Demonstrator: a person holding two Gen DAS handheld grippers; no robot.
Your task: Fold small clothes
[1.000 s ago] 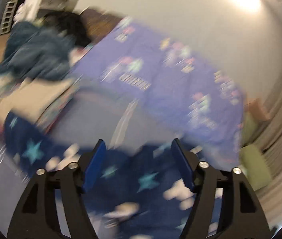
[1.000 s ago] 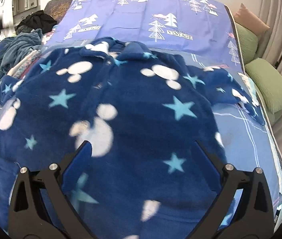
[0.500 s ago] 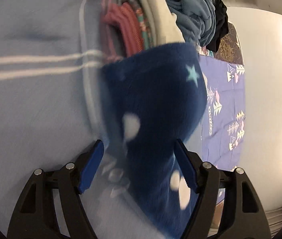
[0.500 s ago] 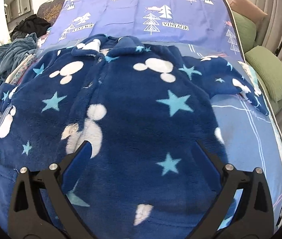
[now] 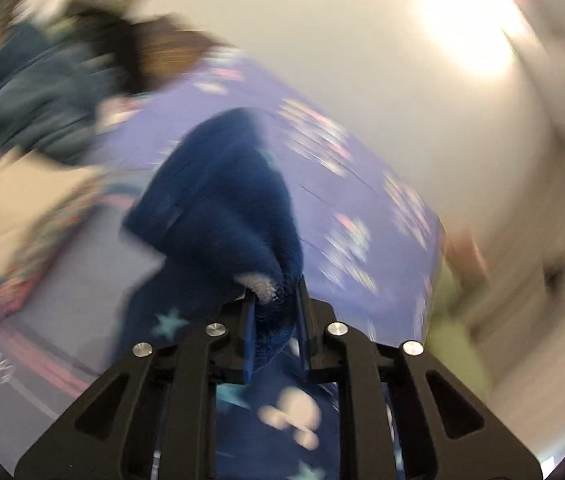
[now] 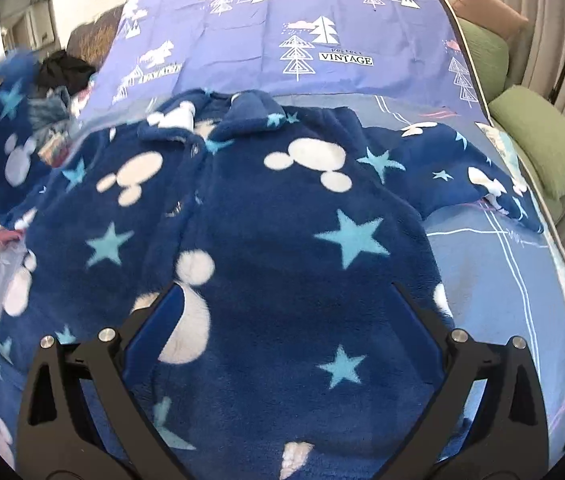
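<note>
A bed [image 6: 494,280] with a pale blue striped sheet fills the scene, and a lilac cover [image 6: 282,20] printed with white pine trees lies across its far end below a plain light wall. At the left edge of the bed sits a heap of other clothes [image 6: 58,76], dark and teal, blurred in the left wrist view. The navy fleece jacket [image 6: 266,248], patterned with light blue stars and white mouse-head shapes, lies front up across the middle of the bed, collar toward the lilac cover. Its left sleeve [image 6: 6,128] is raised off the bed, pinched in the left gripper [image 5: 274,312], whose fingers are drawn close together on a bunched fold of the fleece. The right sleeve [image 6: 462,168] lies stretched out flat toward two green cushions [image 6: 542,140] at the bed's right side. The right gripper [image 6: 286,300] hangs above the lower body of the jacket with its fingers spread wide, holding nothing.
</note>
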